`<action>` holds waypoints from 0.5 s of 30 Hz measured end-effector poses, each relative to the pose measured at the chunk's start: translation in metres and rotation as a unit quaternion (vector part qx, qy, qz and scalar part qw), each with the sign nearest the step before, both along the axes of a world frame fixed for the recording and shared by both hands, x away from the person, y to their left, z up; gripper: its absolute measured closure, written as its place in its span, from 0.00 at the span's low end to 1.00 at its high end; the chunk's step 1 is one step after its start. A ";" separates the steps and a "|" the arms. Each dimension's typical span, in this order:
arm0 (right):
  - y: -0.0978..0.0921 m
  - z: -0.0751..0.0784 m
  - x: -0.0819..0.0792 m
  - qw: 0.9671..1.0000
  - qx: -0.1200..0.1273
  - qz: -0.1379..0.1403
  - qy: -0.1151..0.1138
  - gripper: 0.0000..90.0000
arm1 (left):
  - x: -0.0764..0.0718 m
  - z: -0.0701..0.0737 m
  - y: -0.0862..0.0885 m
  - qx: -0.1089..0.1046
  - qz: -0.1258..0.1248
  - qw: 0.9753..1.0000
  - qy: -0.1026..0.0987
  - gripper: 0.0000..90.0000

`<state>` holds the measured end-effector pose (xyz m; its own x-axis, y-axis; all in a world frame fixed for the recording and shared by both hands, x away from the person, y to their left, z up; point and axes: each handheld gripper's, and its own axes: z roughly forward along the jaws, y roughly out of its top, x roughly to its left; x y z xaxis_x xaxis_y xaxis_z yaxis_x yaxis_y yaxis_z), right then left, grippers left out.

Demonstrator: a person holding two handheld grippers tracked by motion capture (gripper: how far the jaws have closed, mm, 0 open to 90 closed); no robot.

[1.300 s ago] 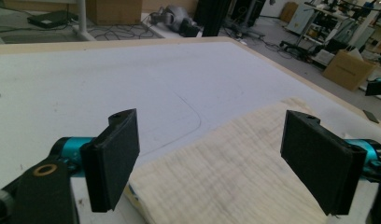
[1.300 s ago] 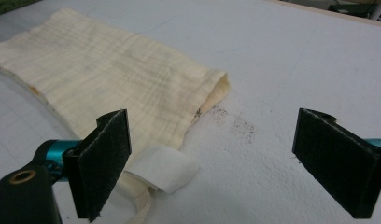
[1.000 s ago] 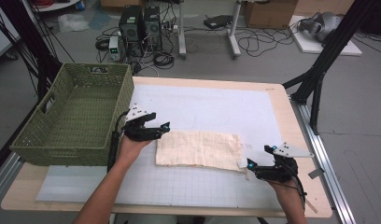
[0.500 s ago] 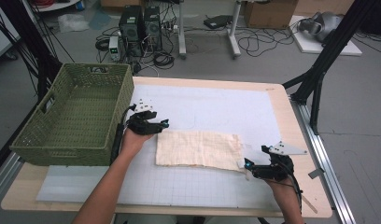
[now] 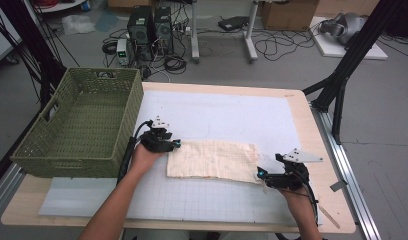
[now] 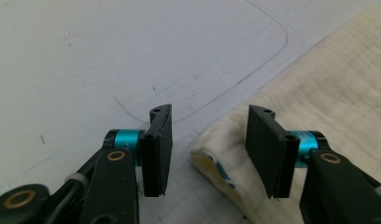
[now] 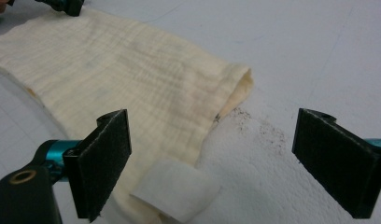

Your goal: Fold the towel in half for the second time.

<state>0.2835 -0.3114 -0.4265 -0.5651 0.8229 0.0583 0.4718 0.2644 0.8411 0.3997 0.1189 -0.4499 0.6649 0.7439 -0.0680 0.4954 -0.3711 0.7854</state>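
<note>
folded cloth [image 5: 212, 160] on mat, left gripper [image 5: 173, 144] and right gripper [image 5: 260, 173] open at its ends

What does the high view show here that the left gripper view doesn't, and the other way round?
High view alone: the green woven basket at the table's left, the right gripper at the cloth's right end, both forearms and the floor clutter beyond the table. Left gripper view alone: the left gripper with jaws open, straddling the cloth's folded corner, where a blue mark peeks out. Both: the cream cloth lying flat on the white mat.
</note>
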 end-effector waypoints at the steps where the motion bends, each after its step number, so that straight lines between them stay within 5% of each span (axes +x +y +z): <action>1: 0.001 0.001 0.000 1.000 0.001 0.000 -0.001 0.12 | -0.001 0.001 0.001 0.004 0.000 1.000 0.001 0.59; 6: 0.001 0.002 0.000 1.000 0.003 -0.002 -0.006 0.12 | -0.003 0.002 -0.001 0.010 -0.007 1.000 -0.001 0.69; 8: 0.000 0.002 0.000 1.000 0.005 -0.005 -0.004 0.12 | -0.003 0.003 -0.001 -0.001 -0.002 1.000 0.003 0.70; 13: -0.001 0.002 -0.002 1.000 0.005 -0.004 -0.002 0.12 | -0.005 0.010 0.003 -0.067 -0.001 0.998 -0.006 0.64; 15: -0.001 0.003 -0.002 1.000 0.005 -0.004 -0.005 0.12 | -0.005 0.010 0.003 -0.056 -0.003 0.998 -0.003 0.63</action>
